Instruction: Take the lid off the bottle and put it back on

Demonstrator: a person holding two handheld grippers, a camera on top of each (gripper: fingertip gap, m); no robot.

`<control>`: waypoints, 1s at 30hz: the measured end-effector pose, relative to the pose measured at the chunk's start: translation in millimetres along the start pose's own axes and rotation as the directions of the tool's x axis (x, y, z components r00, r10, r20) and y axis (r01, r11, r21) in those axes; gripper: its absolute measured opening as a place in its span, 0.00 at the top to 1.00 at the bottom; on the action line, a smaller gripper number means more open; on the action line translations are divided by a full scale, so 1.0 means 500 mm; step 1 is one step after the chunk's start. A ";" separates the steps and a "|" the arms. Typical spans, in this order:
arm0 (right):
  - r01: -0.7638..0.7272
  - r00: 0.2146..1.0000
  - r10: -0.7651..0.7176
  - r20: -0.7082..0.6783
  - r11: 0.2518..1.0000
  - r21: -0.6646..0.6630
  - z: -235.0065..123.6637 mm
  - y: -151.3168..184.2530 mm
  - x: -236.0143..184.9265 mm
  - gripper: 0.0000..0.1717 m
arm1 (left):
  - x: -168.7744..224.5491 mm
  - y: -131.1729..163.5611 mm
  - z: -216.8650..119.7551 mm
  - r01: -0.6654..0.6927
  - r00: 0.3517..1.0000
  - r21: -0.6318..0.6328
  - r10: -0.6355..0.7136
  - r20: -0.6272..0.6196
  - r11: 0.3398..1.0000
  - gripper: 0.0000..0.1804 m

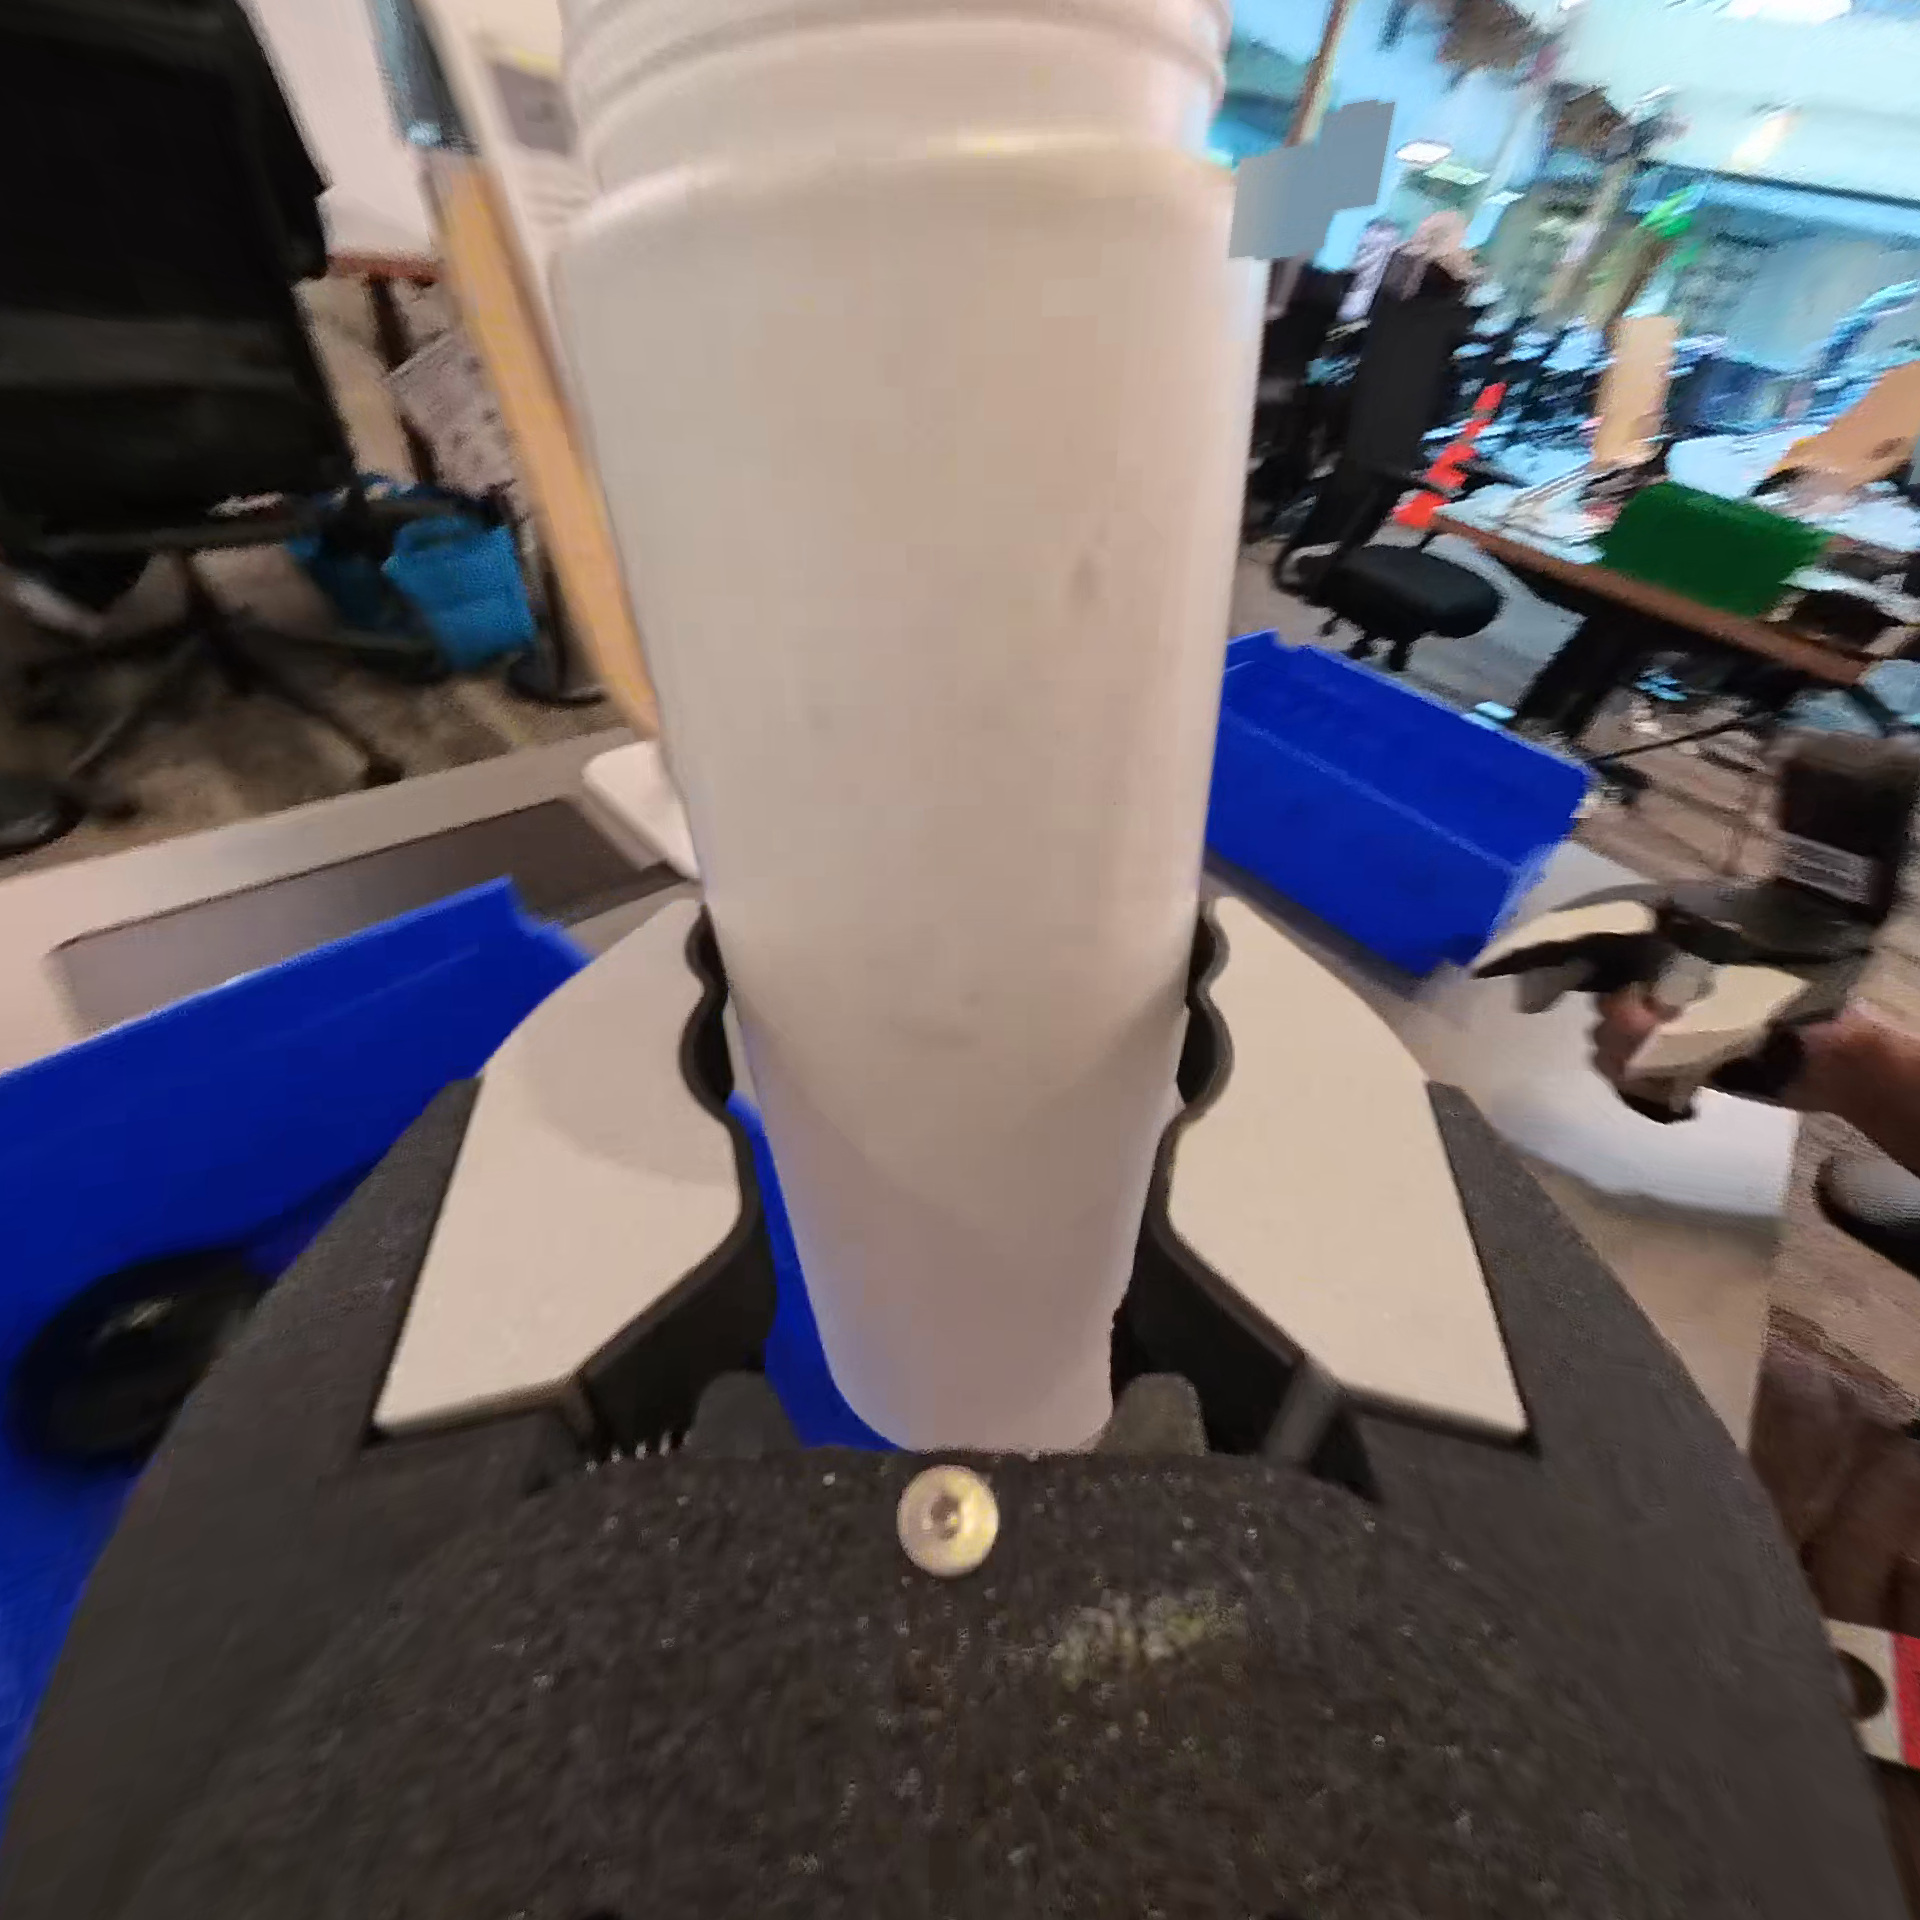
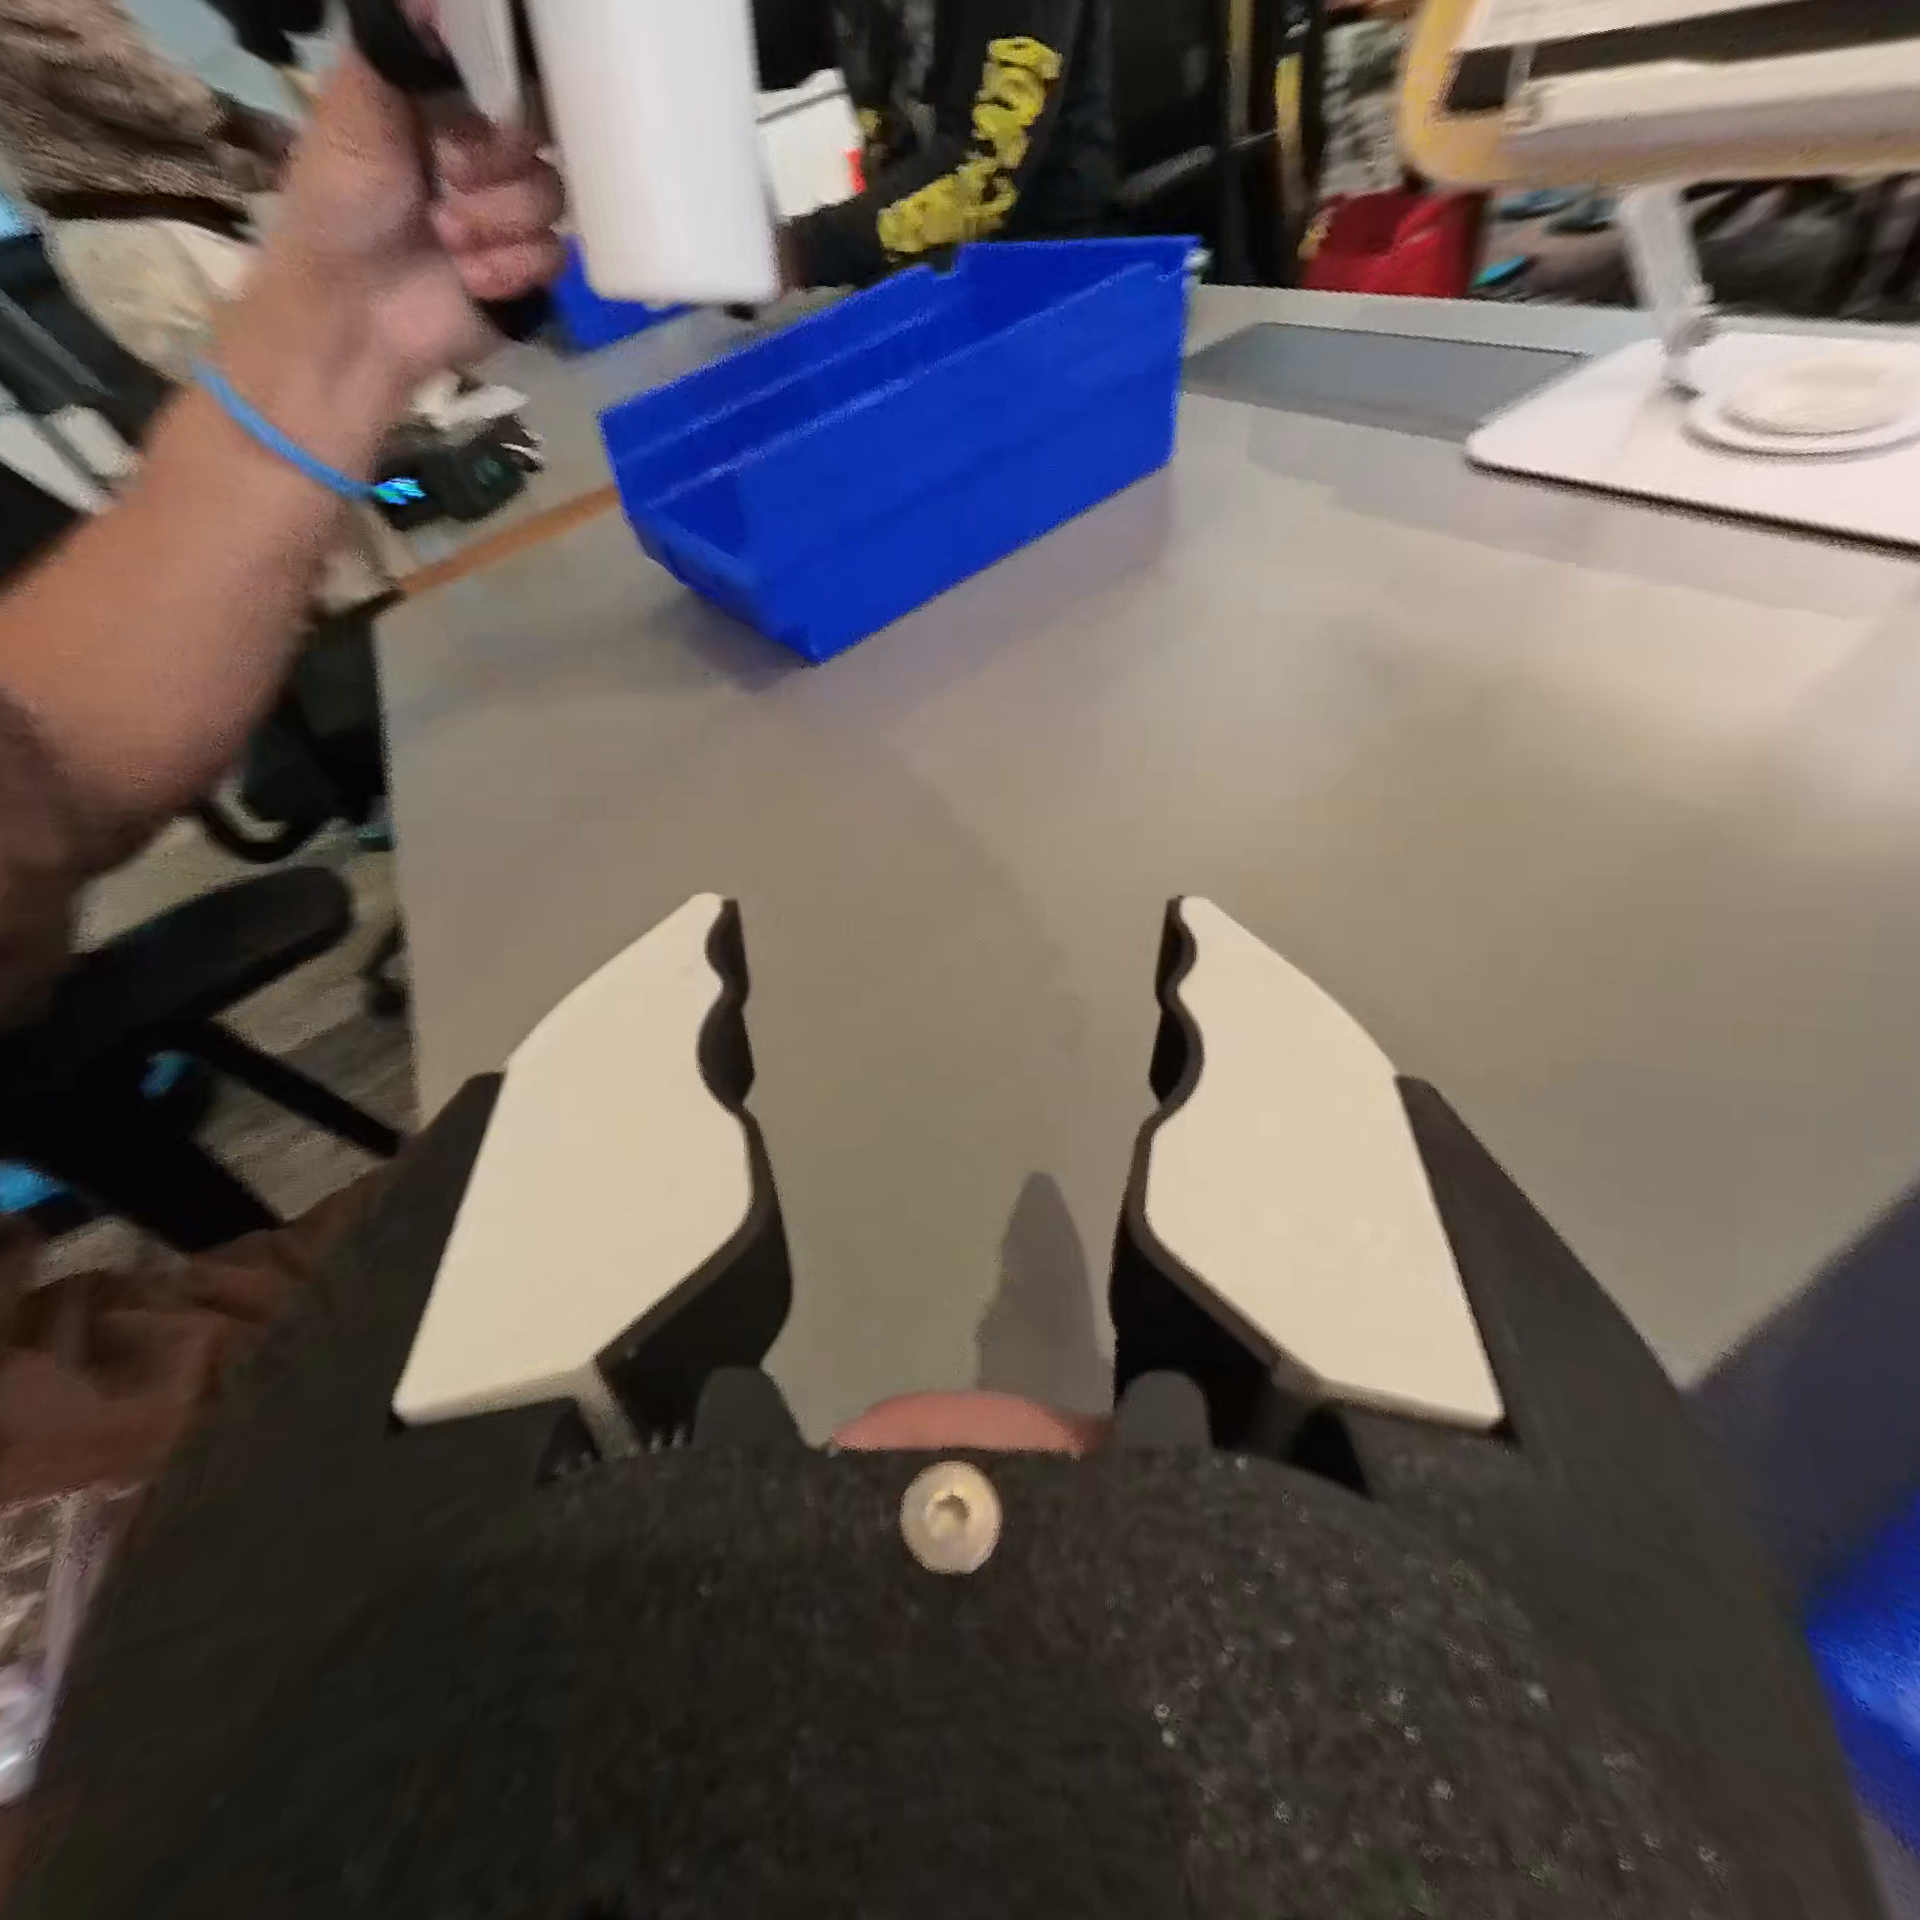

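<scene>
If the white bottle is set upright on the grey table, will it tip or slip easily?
The bottle looks tall and narrow, so a sideways push would probably tip it. Its smooth wall seems slippery. On its round side it would likely roll on the table.

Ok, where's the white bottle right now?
The white bottle is clamped between the left gripper pads, filling the left wrist view; the right wrist view shows it raised at upper left, above the blue bin on the grey table.
</scene>
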State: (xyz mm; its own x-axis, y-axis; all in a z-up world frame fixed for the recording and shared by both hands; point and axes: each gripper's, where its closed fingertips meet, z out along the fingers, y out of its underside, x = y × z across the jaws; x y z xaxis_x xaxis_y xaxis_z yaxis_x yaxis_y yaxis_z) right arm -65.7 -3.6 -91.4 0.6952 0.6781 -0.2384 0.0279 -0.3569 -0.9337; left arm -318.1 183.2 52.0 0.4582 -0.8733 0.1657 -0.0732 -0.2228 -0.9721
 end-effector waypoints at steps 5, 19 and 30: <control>-0.015 0.989 0.015 0.147 1.000 0.000 0.031 -0.087 -0.007 0.50 | 0.150 0.011 0.089 -0.064 0.980 0.078 0.078 -0.182 0.995 0.53; -0.079 0.856 0.008 0.517 0.990 0.115 0.147 -0.280 -0.077 0.47 | 0.399 0.172 0.265 -0.076 0.850 -0.026 0.051 -0.524 0.997 0.53; 0.051 0.969 -0.118 0.218 0.956 0.288 0.178 -0.334 0.076 0.50 | 0.285 0.263 0.242 0.047 0.939 -0.067 -0.067 -0.338 0.997 0.57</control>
State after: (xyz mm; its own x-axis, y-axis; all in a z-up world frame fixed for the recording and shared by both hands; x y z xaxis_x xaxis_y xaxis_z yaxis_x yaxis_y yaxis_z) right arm -107.9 138.9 31.6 0.5140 0.8389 -0.1793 -0.1445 -0.1214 -0.9820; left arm -155.2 81.9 -72.1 0.1360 -0.9514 0.2763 -0.1109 -0.2918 -0.9500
